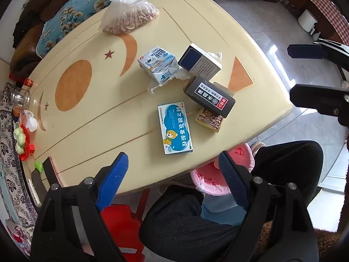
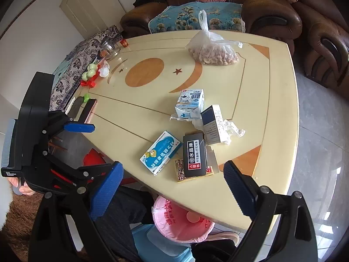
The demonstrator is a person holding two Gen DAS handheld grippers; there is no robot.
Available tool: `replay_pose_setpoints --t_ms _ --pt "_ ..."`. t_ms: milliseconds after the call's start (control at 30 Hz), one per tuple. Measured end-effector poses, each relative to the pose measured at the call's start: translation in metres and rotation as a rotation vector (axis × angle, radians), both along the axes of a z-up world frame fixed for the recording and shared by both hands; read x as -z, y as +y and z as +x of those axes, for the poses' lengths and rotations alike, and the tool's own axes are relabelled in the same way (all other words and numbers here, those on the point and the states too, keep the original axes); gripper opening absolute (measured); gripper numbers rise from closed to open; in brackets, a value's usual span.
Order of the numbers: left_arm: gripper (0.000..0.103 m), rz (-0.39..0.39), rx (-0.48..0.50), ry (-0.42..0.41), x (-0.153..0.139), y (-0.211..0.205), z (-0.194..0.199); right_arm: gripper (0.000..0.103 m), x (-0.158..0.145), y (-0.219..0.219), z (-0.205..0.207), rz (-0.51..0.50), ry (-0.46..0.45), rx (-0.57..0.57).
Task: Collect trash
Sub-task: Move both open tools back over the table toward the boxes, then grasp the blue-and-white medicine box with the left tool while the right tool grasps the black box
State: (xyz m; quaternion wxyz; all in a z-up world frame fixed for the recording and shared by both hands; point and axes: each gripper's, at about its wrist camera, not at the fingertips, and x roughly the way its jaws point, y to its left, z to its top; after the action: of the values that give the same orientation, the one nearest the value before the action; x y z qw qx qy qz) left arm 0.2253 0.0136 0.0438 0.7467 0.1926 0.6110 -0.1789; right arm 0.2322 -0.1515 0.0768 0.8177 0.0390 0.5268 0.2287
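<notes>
Several pieces of trash lie on the cream table [image 1: 91, 118]: a blue bear-printed medicine box [image 1: 175, 128], a black box [image 1: 210, 97] resting on a small patterned box [image 1: 209, 121], a crushed milk carton [image 1: 158, 64], a navy-and-white box [image 1: 199, 60] and crumpled clear wrap [image 2: 233, 130]. A pink-lined bin [image 1: 209, 174] stands below the table's near edge. My left gripper [image 1: 173, 159] hovers open and empty just short of the medicine box [image 2: 161, 152]. My right gripper [image 2: 172, 168] is open and empty above the near edge, by the black box [image 2: 194, 155].
A tied bag of peanuts [image 1: 128, 16] sits at the far side. A glass jar [image 1: 20, 96], small toys and a phone [image 2: 90, 109] line the left edge. A brown sofa [image 2: 272, 15] stands behind. A person's dark-trousered legs and a red stool [image 1: 122, 224] are below.
</notes>
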Motion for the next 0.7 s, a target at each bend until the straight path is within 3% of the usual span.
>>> replay_pose_setpoints --t_ms 700 --pt "0.083 0.036 0.050 0.155 0.095 -0.013 0.030 0.091 0.092 0.026 0.050 -0.060 0.165 -0.067"
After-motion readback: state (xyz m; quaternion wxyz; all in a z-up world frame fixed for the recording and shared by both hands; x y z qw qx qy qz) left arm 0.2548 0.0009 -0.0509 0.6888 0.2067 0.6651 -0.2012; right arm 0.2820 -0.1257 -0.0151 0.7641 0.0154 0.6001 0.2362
